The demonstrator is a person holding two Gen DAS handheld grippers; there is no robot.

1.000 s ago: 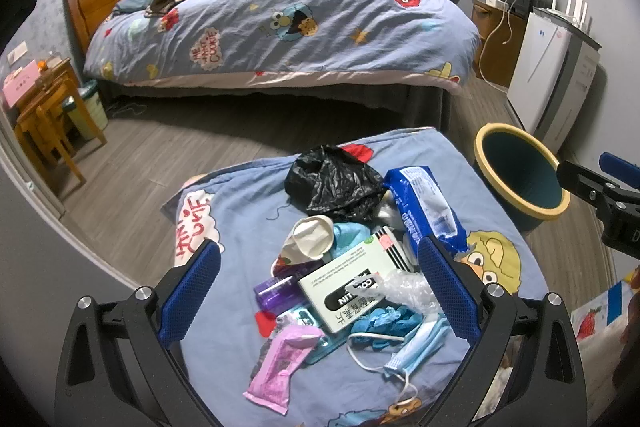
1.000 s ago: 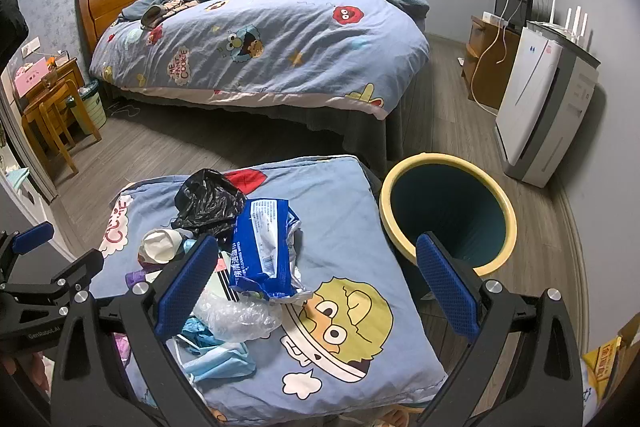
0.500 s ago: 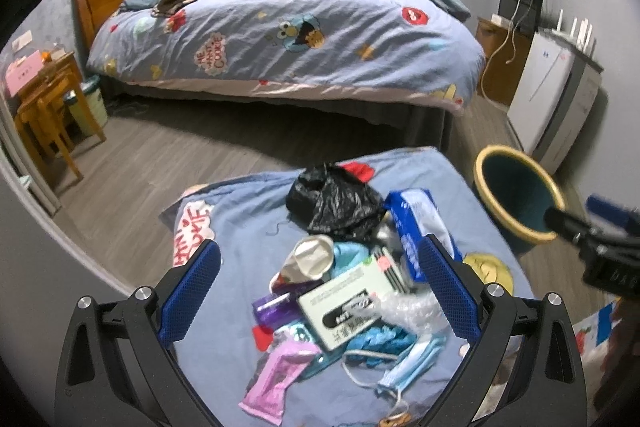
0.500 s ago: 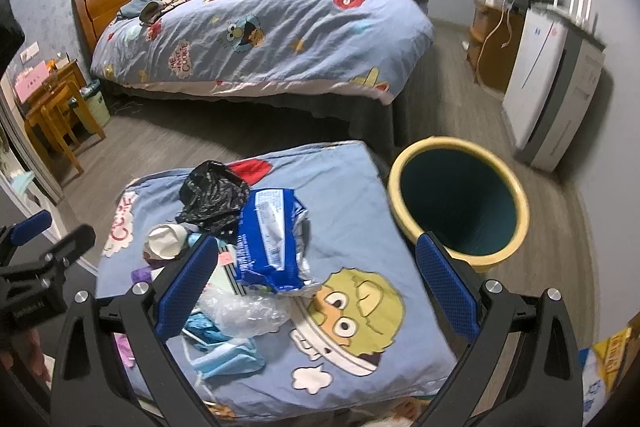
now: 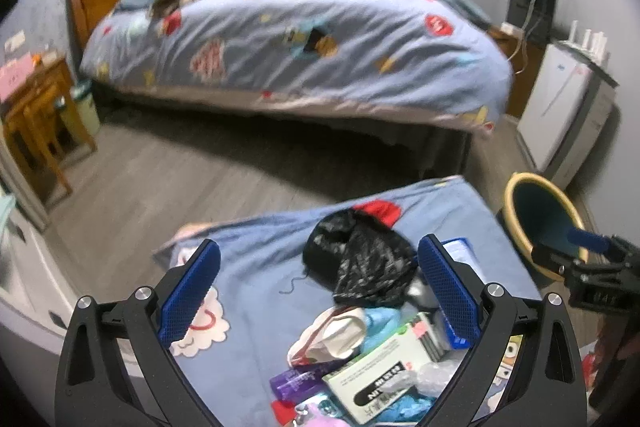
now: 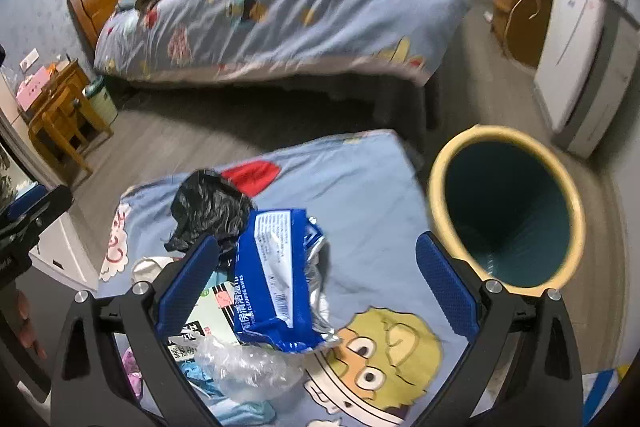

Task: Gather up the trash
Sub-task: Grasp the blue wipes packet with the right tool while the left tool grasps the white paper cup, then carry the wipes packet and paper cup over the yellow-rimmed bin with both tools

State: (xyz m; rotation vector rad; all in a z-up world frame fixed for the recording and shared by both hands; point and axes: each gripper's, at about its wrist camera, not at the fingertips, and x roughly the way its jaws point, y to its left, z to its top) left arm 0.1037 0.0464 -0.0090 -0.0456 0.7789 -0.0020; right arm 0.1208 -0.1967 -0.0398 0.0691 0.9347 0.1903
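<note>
Between the wide-open, empty right tongs [image 6: 318, 285] lies the blue wipes pack [image 6: 276, 279]; left tongs [image 5: 318, 291] likewise gape.

- Trash pile [image 6: 240, 291] crowds the left half of the cartoon-print cloth [image 6: 368, 211]; its right half lies bare.
- Open bin [image 6: 508, 211] stands just beside the cloth's right edge, mouth unobstructed.
- Bare floor [image 5: 168, 171] separates the cloth from the bed [image 5: 304, 39].

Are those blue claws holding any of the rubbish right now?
No. The left gripper and right gripper are both open, hovering above the pile; nothing is held.
</note>
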